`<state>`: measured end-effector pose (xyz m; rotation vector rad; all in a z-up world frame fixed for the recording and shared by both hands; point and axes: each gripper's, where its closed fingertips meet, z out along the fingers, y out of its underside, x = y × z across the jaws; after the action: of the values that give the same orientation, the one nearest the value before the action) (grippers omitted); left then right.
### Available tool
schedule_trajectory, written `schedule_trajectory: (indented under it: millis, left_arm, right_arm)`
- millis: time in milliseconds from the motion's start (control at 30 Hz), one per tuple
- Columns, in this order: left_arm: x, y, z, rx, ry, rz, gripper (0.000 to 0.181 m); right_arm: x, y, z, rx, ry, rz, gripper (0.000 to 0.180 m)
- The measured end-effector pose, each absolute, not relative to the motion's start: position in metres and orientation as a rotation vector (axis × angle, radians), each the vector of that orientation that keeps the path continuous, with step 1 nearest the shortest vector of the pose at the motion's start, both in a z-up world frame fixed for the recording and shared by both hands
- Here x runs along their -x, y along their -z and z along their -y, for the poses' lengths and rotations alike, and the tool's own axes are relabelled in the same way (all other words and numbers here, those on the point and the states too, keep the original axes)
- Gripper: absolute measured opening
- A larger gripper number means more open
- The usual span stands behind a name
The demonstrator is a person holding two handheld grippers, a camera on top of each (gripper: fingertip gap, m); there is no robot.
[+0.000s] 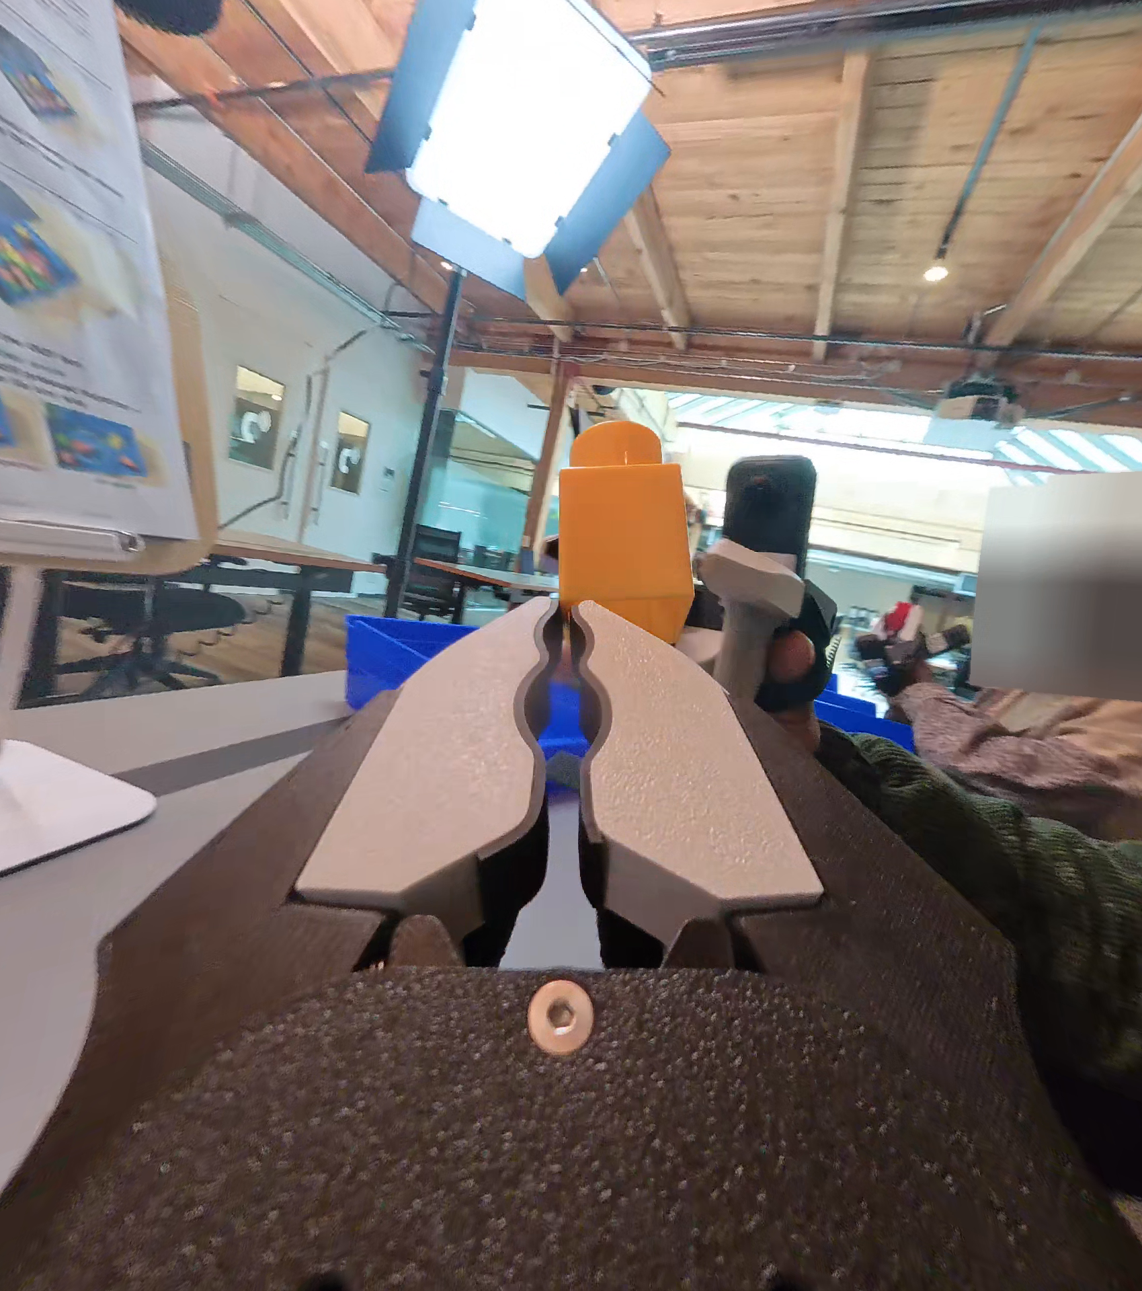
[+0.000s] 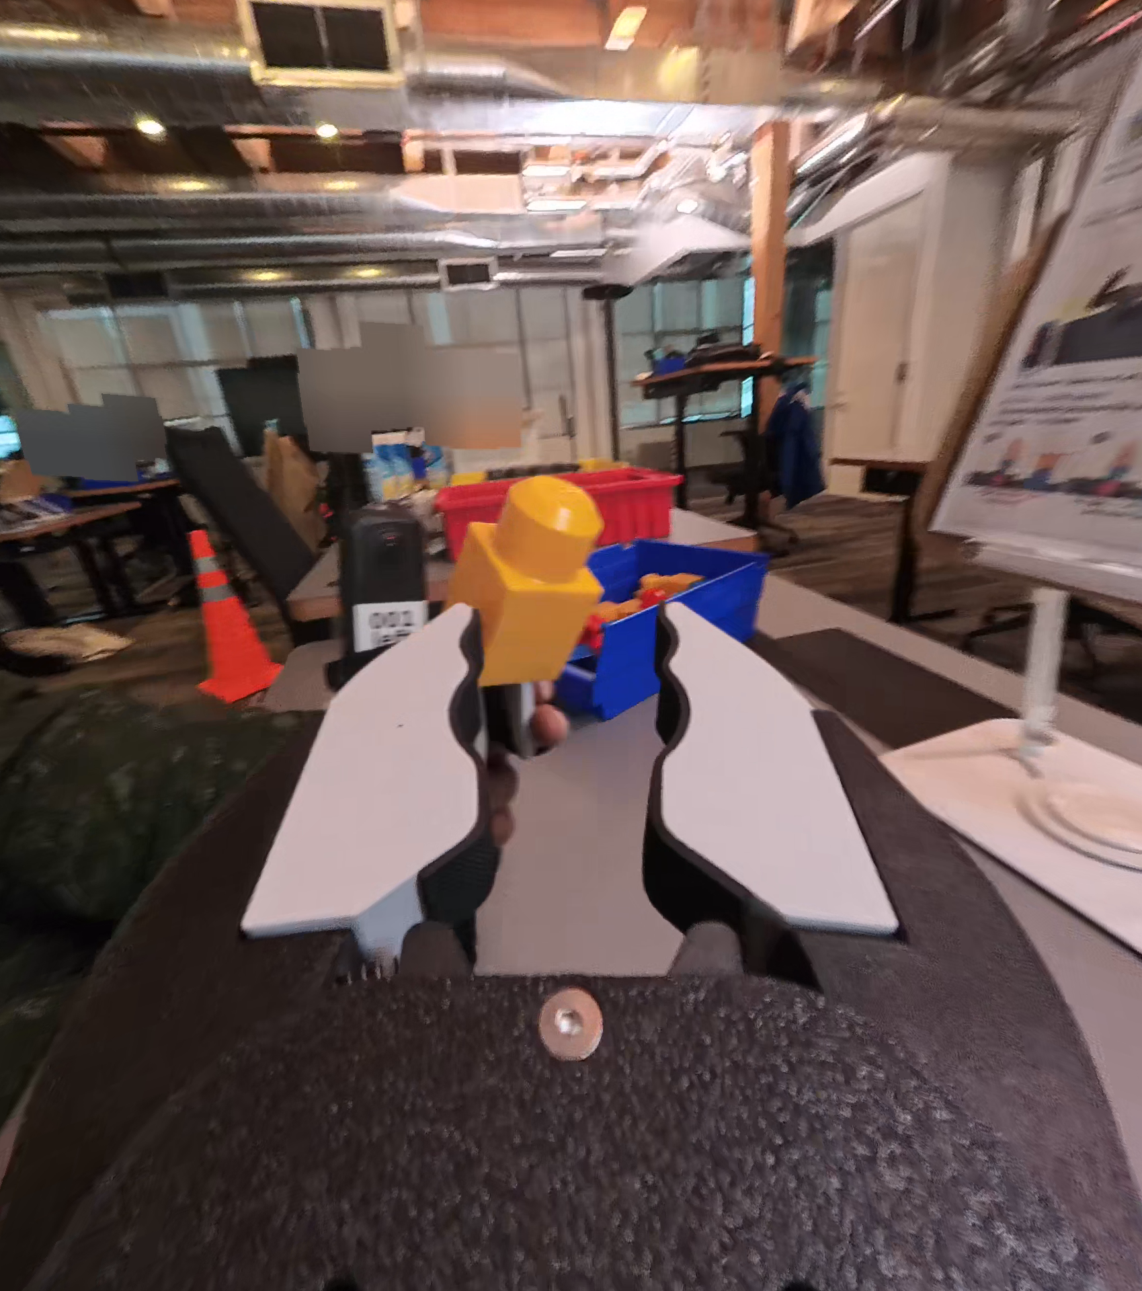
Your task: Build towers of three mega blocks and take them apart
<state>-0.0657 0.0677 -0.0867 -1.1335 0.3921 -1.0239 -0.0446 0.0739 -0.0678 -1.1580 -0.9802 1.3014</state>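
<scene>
The orange block (image 1: pixel 620 541) is smooth plastic with a soft sheen. Below it, the left gripper (image 1: pixel 566 618) has grainy matt grey jaws on a rough, pebbled dark body. Behind the block sits a glossy blue plastic bin (image 2: pixel 679 615); the grey worktop (image 1: pixel 16 964) beneath looks smooth and matt. Overhead, bare wooden ceiling planks (image 1: pixel 903 174).

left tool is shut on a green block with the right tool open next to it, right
Not quite: the block is orange, not green, as the left wrist view shows. The left tool is shut on its lower edge, and the right tool stands open beside it.
</scene>
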Motion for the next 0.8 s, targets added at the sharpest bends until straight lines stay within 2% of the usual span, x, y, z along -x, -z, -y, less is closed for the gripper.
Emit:
schedule_trajectory:
  millis: [67,133,233,300,467,567,700,800]
  left_arm:
    - [0.061,0.087,-0.063,1.115,1.087,-0.420,0.001]
    - [0.053,0.092,-0.058,1.117,1.098,-0.486,0.001]
    - [0.044,0.100,-0.054,1.111,1.084,-0.546,0.001]
    - [0.041,0.102,-0.053,1.126,1.078,-0.564,0.002]
    - [0.040,0.108,-0.053,1.162,1.084,-0.590,0.002]
    - [0.041,0.122,-0.059,1.241,1.025,-0.654,0.000]
    - [0.042,0.123,-0.060,1.243,1.019,-0.714,0.007]
    - [0.041,0.138,-0.070,1.336,0.996,-0.824,0.026]
  right_arm:
    - [0.058,0.075,-0.060,1.173,-1.343,1.054,0.063]
    - [0.064,0.076,-0.049,1.162,-1.366,1.086,0.065]
    - [0.066,0.074,-0.043,1.160,-1.372,1.089,0.059]
    - [0.063,0.076,-0.046,1.173,-1.352,1.097,0.047]
    - [0.062,0.079,-0.045,1.170,-1.345,1.120,0.045]
    - [0.060,0.079,-0.049,1.167,-1.321,1.113,0.038]
    - [0.056,0.086,-0.060,1.197,-1.231,1.127,0.038]
    - [0.055,0.090,-0.067,1.217,-1.236,1.100,0.038]
